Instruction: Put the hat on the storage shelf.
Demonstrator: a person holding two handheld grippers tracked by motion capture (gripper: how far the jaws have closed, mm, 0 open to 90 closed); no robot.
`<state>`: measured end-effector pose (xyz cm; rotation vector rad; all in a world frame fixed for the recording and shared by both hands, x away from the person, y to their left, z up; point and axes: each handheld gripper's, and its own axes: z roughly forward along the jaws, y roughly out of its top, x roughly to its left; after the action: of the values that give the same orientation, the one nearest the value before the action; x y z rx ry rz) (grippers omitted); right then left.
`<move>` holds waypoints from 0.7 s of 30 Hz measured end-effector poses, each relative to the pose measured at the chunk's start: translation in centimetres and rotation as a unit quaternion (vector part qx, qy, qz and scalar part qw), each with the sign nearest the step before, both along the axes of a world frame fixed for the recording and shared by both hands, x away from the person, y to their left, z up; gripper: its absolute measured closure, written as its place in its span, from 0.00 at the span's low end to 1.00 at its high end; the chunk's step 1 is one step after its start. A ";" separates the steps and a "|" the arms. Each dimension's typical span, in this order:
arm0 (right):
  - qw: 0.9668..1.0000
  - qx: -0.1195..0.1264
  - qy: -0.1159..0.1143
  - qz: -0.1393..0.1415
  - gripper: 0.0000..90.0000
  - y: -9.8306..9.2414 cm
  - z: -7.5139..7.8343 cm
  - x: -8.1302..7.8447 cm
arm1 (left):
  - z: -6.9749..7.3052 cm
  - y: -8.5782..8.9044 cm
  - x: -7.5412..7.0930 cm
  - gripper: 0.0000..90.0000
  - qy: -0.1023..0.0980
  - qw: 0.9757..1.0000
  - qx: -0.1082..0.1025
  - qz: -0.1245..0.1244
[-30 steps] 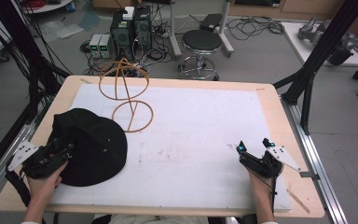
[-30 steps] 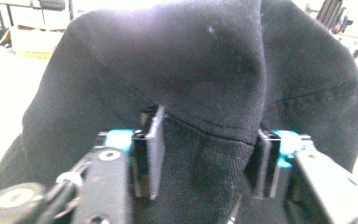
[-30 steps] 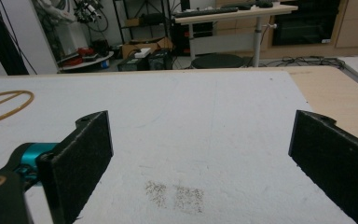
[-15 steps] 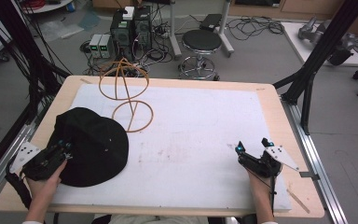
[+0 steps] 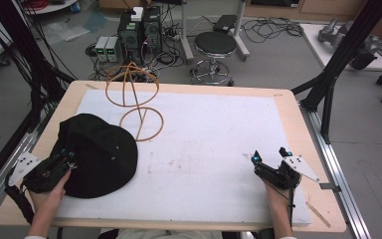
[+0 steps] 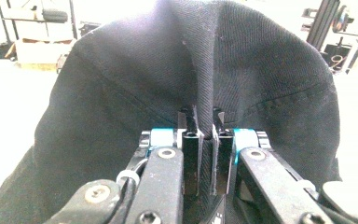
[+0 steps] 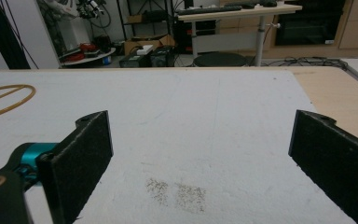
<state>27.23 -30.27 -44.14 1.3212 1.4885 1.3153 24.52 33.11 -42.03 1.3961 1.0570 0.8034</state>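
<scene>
A black cloth hat (image 5: 102, 147) lies on the left of the white mat (image 5: 204, 134). My left gripper (image 5: 67, 157) sits at the hat's near left edge. In the left gripper view its jaws (image 6: 204, 119) are shut on a raised fold of the hat (image 6: 242, 60), and the fabric bunches up between the pads. My right gripper (image 5: 267, 155) rests on the mat at the near right, far from the hat. Its pads (image 7: 86, 149) stand wide apart with only bare mat between them, so the right gripper (image 7: 200, 140) is open.
A wooden ring stand (image 5: 134, 99) with a looped top rises just behind the hat, and its base ring (image 7: 4, 100) lies at the mat's far left. The wooden table rim (image 5: 179, 85) borders the mat. A stool (image 5: 215, 47) and computer boxes stand on the floor beyond.
The left gripper's jaws have drawn together on the hat's edge. Both hands stay where they were, and the hat has kept its place.
</scene>
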 end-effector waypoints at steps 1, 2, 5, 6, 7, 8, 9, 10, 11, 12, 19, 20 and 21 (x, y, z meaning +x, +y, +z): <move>1.000 0.000 0.000 0.000 0.06 0.0 0.0 0.0 | 0.1 0.0 0.0 0.96 -0.001 1.000 0.003 0.002; 1.000 0.000 0.000 0.000 0.06 0.0 0.0 0.0 | 0.2 0.0 -0.1 0.96 -0.002 1.000 0.003 0.002; 1.000 0.001 0.001 0.000 0.06 0.0 0.0 0.0 | 0.5 0.0 -0.2 0.96 -0.009 1.000 -0.001 0.001; 1.000 0.001 0.001 0.000 0.06 0.0 0.0 0.0 | 0.6 0.0 -0.2 0.96 -0.011 1.000 -0.003 0.000; 1.000 0.001 0.000 0.000 0.06 0.0 0.0 0.0 | 0.7 -0.1 -0.3 0.96 -0.014 1.000 -0.006 0.000; 1.000 0.001 0.000 0.000 0.06 0.0 0.0 0.0 | 0.8 -0.1 -0.3 0.95 -0.016 1.000 -0.008 0.000; 1.000 0.002 0.000 0.000 0.06 -0.1 0.0 0.0 | 0.9 -0.1 -0.3 0.95 -0.018 1.000 -0.009 0.000; 1.000 0.001 -0.001 0.000 0.06 -0.1 0.0 0.0 | 1.1 -0.1 -0.4 0.95 -0.020 1.000 -0.010 0.000; 1.000 0.002 0.000 0.001 0.06 -0.1 0.0 0.0 | 1.2 -0.1 -0.4 0.95 -0.022 1.000 -0.012 0.000; 1.000 0.002 0.000 0.001 0.06 -0.1 0.0 0.0 | 1.3 -0.1 -0.4 0.95 -0.023 1.000 -0.014 0.000; 1.000 0.005 -0.002 0.004 0.06 0.0 0.0 0.0 | 2.0 -0.3 -0.6 0.95 -0.033 0.999 -0.015 -0.015; 1.000 0.005 -0.002 0.004 0.06 0.0 0.0 0.0 | 2.1 -0.3 -0.6 0.95 -0.035 0.999 -0.016 -0.016; 1.000 0.002 -0.006 0.005 0.06 -0.1 0.0 0.0 | 2.2 -0.4 -0.6 0.95 -0.038 0.999 -0.015 -0.018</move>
<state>27.24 -30.33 -44.13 1.3087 1.4864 1.3302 23.89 32.69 -39.84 1.3448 0.9804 0.8046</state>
